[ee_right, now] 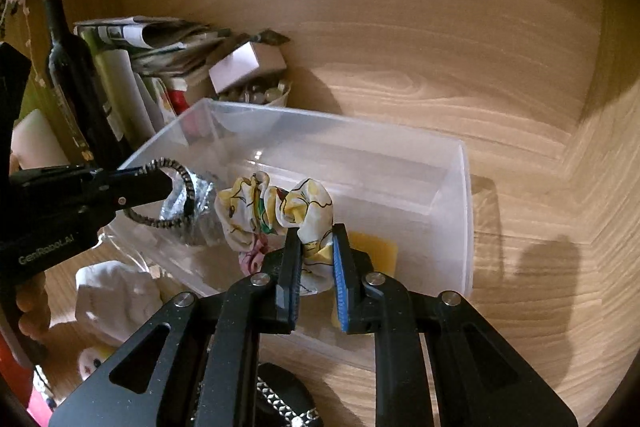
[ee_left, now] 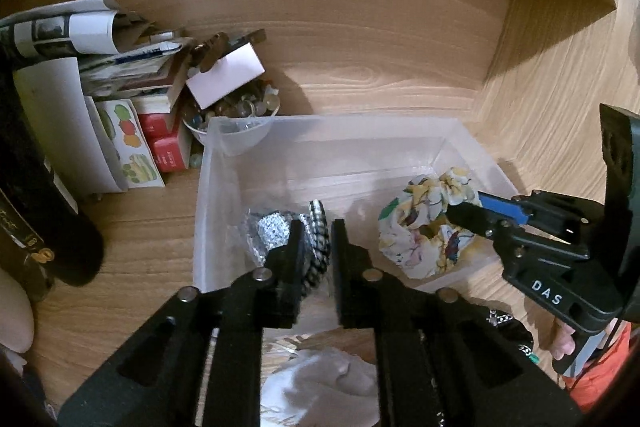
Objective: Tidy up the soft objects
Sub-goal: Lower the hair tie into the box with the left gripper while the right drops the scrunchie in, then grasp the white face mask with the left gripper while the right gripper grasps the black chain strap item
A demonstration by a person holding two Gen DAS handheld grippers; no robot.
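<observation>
A clear plastic bin (ee_left: 224,163) (ee_right: 460,211) stands on the wooden surface. My left gripper (ee_left: 316,231) is shut on a black-and-white checkered band (ee_left: 318,251) inside the bin's left part, over a silver sequined piece (ee_left: 272,231). The left gripper (ee_right: 168,183) and the band (ee_right: 186,187) also show in the right wrist view. My right gripper (ee_right: 316,239) is shut on a yellow floral fabric scrunchie (ee_right: 276,211), held inside the bin's right part. The scrunchie (ee_left: 424,219) and the right gripper (ee_left: 468,207) show in the left wrist view. A yellow piece (ee_right: 376,251) lies on the bin floor.
A dark bottle (ee_right: 72,83), stacked papers and boxes (ee_left: 120,67) and a bowl of small items (ee_left: 232,111) stand left of the bin. A white soft item (ee_right: 116,295) and a black patterned item (ee_right: 280,399) lie in front of the bin. Wooden walls close the back and right.
</observation>
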